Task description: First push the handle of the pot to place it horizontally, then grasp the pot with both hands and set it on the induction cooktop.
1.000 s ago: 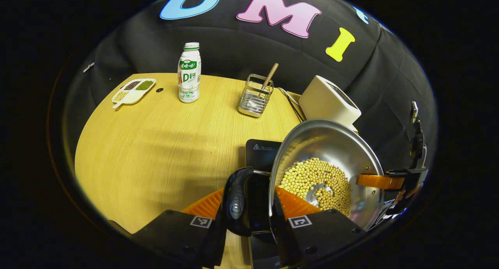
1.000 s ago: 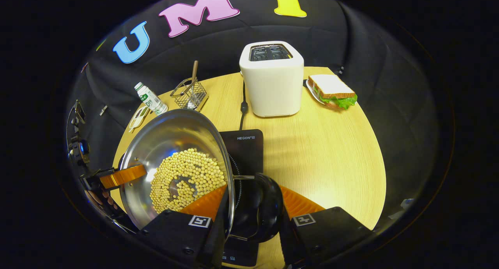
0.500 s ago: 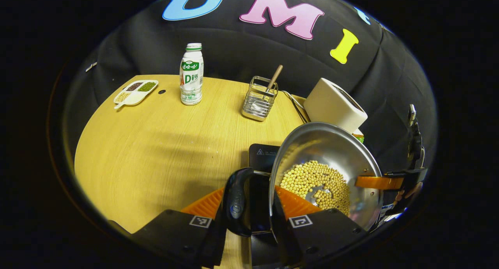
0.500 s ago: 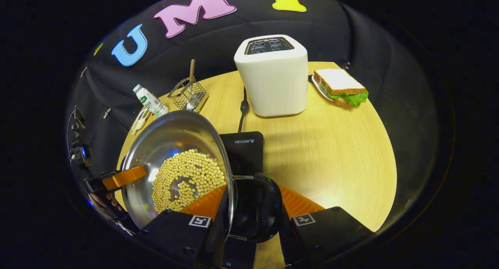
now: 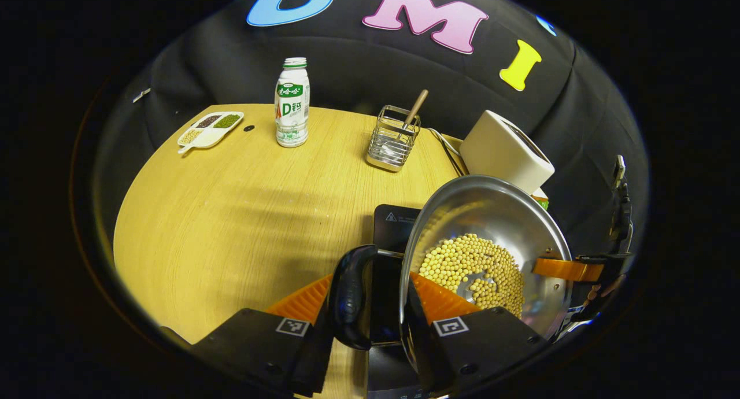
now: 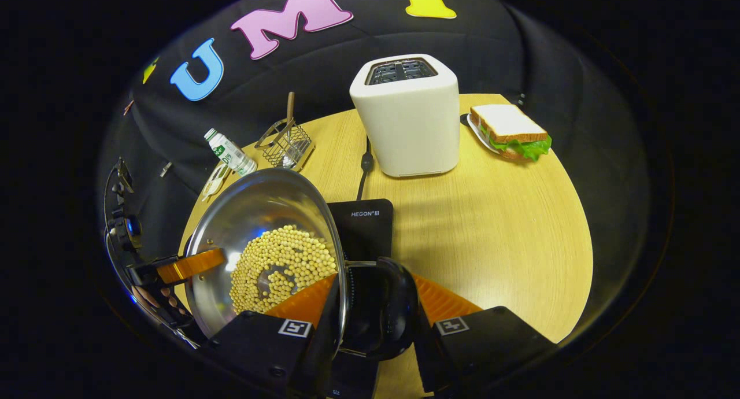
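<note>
A steel pot (image 5: pixel 491 214) with yellow beans (image 5: pixel 471 269) in its bottom hangs between both grippers. My left gripper (image 5: pixel 370 286) is shut across the pot's rim and its black side handle (image 5: pixel 348 298), one finger inside the pot. In the right gripper view, my right gripper (image 6: pixel 376 283) is shut the same way on the opposite black handle (image 6: pixel 386 306) of the pot (image 6: pixel 260 214). The black induction cooktop (image 6: pixel 364 222) lies right under the pot, and its corner (image 5: pixel 393 221) shows behind the rim. Whether the pot touches it, I cannot tell.
On the round wooden table (image 5: pixel 231 214) stand a white toaster (image 6: pixel 407 118) with its cord behind the cooktop, a wire utensil basket (image 5: pixel 394 139), a drink bottle (image 5: pixel 292 104) and a small divided dish (image 5: pixel 209 128). A sandwich on a plate (image 6: pixel 509 132) sits right of the toaster.
Both grippers have shifted slightly over the cooktop with the pot between them. The grips are unchanged and the beans have slid a little.
</note>
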Available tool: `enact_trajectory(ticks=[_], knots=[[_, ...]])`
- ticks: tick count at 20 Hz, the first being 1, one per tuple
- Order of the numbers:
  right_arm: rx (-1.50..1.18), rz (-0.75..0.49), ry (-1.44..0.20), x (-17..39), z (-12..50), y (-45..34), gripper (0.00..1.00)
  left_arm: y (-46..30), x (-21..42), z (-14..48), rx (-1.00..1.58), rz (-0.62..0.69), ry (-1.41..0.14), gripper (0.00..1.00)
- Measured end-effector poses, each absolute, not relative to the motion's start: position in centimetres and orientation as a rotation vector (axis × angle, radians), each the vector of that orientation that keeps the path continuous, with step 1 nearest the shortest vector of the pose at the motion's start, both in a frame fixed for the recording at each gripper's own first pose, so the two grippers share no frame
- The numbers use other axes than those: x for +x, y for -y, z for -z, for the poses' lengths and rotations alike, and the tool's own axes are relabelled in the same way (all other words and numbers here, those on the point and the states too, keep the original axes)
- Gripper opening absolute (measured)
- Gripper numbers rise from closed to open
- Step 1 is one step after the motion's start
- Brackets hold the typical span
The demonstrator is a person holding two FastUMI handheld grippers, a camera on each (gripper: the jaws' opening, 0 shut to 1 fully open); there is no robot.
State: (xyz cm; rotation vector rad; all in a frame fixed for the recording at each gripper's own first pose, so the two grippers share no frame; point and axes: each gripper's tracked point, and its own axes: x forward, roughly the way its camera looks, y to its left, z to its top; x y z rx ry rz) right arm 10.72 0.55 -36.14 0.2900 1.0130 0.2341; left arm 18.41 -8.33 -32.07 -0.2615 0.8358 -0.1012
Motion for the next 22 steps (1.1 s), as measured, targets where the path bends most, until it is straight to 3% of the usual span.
enact_trajectory(ticks=[2, 3, 4, 5, 6, 7, 8, 14, 22], knots=[[0.302, -0.222, -1.007, 10.5, 35.9, -0.2, 0.69, 8.3, 17.9, 32.3, -0.269, 0.084, -0.852, 0.63], [0.318, -0.215, -1.001, 10.4, 35.5, 0.0, 0.79, 8.1, 17.5, 32.3, -0.261, 0.065, -0.863, 0.67], [0.335, -0.209, -0.989, 10.3, 35.0, 0.3, 0.86, 7.6, 17.3, 32.0, -0.248, 0.045, -0.853, 0.82], [0.351, -0.205, -0.979, 10.0, 34.6, 0.3, 1.00, 7.5, 17.1, 31.5, -0.248, 0.038, -0.836, 0.96], [0.358, -0.200, -0.964, 9.6, 34.0, 0.5, 1.00, 7.4, 16.8, 30.6, -0.250, 0.030, -0.815, 0.97], [0.356, -0.194, -0.943, 9.2, 33.2, 0.8, 0.93, 7.2, 16.1, 29.8, -0.256, 0.029, -0.791, 0.96], [0.349, -0.180, -0.916, 8.9, 32.4, 1.2, 0.99, 7.2, 15.5, 28.8, -0.263, 0.035, -0.768, 0.95], [0.304, -0.095, -0.705, 5.6, 24.4, 3.1, 0.99, 5.0, 10.8, 19.4, -0.242, 0.029, -0.515, 0.95], [0.243, -0.040, -0.172, 0.3, 6.8, 4.8, 0.99, -1.7, 0.1, 6.4, -0.142, -0.129, -0.128, 0.95]])
